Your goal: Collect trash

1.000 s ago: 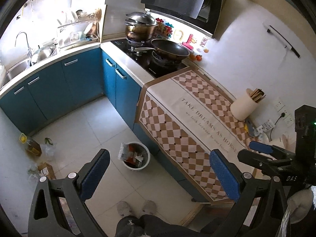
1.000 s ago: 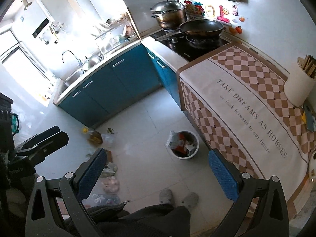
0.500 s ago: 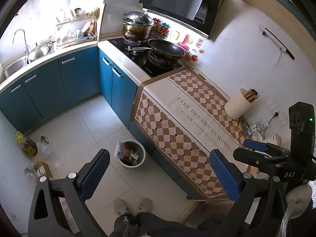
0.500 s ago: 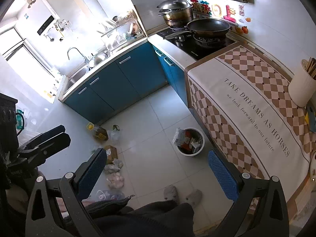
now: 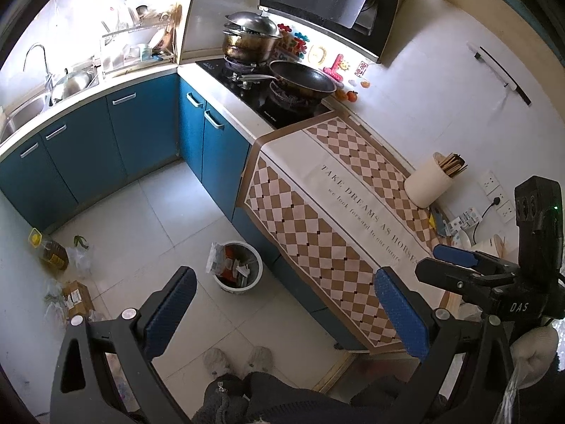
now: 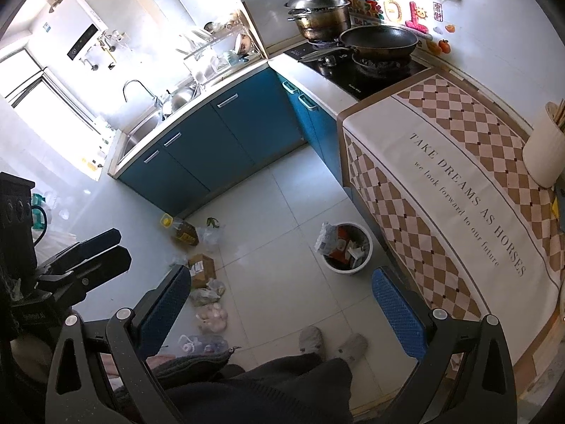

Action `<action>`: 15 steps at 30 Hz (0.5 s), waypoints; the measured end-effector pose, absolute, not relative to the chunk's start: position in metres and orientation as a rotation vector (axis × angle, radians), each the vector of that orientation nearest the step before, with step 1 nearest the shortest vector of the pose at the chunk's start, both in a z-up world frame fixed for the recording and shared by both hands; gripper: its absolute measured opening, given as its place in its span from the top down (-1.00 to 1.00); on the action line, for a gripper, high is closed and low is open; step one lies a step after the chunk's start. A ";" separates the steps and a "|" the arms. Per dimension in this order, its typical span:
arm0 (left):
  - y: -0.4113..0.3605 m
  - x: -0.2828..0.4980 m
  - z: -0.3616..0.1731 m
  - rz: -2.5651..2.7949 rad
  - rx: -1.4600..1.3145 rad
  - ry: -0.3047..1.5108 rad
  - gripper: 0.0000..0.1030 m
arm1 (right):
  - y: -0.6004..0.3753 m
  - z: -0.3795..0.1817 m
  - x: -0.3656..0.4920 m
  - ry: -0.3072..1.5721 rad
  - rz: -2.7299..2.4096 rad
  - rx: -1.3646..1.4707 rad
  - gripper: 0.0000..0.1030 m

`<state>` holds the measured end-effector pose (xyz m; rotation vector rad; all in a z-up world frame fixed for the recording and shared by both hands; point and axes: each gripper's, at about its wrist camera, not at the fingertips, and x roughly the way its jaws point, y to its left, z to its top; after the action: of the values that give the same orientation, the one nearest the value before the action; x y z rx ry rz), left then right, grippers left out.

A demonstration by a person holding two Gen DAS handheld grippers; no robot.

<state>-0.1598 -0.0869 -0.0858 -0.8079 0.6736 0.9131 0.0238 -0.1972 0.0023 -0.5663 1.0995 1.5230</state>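
You hold both grippers, left and right, wide open and empty, high above the floor. The trash lies by the wall, near the bin. Next, reach down for it.

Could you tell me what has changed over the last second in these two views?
Both cameras have risen and pulled back, so the bin and floor litter look smaller. Nothing was grasped or released: the left gripper and right gripper stay open and empty. Bin, oil bottle and pans are unmoved.
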 end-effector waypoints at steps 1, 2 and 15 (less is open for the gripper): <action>-0.087 -0.160 -0.086 0.913 -0.809 0.675 -1.00 | -0.197 0.002 0.023 1.101 1.523 -0.568 -1.00; -0.087 -0.160 -0.086 0.913 -0.810 0.676 -1.00 | -0.197 0.001 0.024 1.102 1.521 -0.570 -1.00; -0.087 -0.160 -0.087 0.902 -0.810 0.676 -1.00 | -0.194 -0.004 0.024 1.117 1.517 -0.570 -1.00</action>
<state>-0.1602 -0.0869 -0.0868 -0.8099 0.6763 0.9018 0.0237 -0.1935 -0.0042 -0.5701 1.1170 1.5166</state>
